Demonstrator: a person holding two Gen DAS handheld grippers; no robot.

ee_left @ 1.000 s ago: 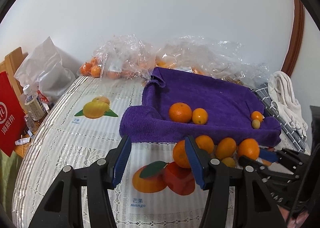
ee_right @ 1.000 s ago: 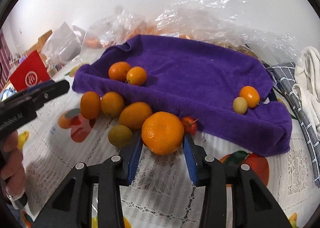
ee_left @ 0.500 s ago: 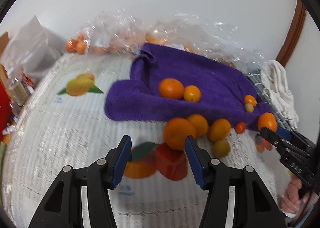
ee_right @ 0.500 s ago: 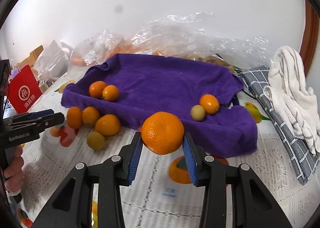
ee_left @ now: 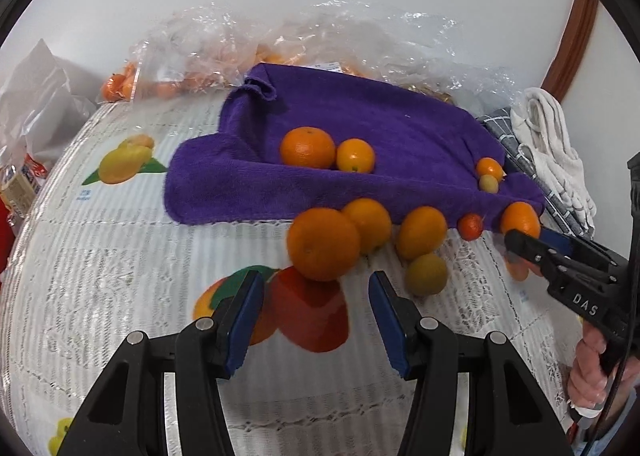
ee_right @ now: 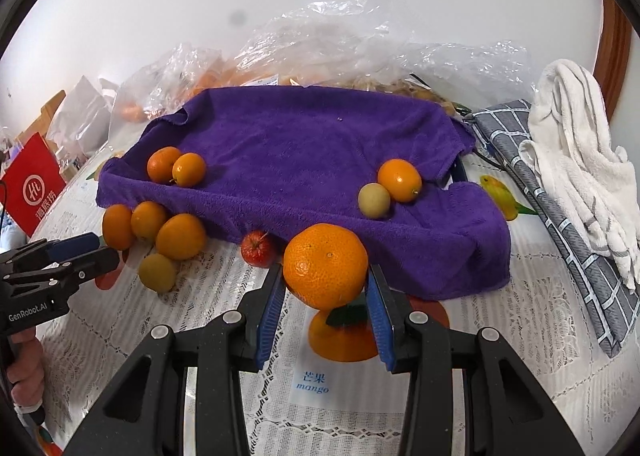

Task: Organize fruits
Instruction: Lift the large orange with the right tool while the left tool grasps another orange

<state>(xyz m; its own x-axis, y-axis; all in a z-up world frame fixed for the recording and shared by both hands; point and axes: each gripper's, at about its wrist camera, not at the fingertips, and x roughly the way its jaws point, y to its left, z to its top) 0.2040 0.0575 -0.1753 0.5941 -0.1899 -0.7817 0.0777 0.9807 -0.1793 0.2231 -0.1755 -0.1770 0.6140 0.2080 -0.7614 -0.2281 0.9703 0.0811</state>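
A purple towel (ee_left: 360, 128) (ee_right: 300, 136) lies on the table with two oranges (ee_left: 307, 147) at its left and a small orange (ee_right: 400, 180) beside a yellow-green fruit (ee_right: 374, 200) at its right. Along its front edge sit several oranges, a greenish fruit (ee_left: 426, 274) and a small red fruit (ee_right: 258, 250). My left gripper (ee_left: 316, 288) is open, its tips just short of the biggest orange (ee_left: 323, 244) of that row. My right gripper (ee_right: 326, 282) is shut on a large orange (ee_right: 326, 264), held above the tablecloth before the towel's front edge.
Clear plastic bags (ee_right: 340, 52) with more oranges lie behind the towel. A white cloth (ee_right: 572, 148) and a grey checked cloth (ee_right: 560, 216) lie at the right. A red box (ee_right: 34, 184) and a white bag (ee_left: 36, 96) stand at the left. The lace tablecloth (ee_left: 100, 256) has fruit prints.
My left gripper has dipped and closed in on the biggest orange of the row. My right gripper has carried its orange rightward, away from the row, to the towel's front edge.
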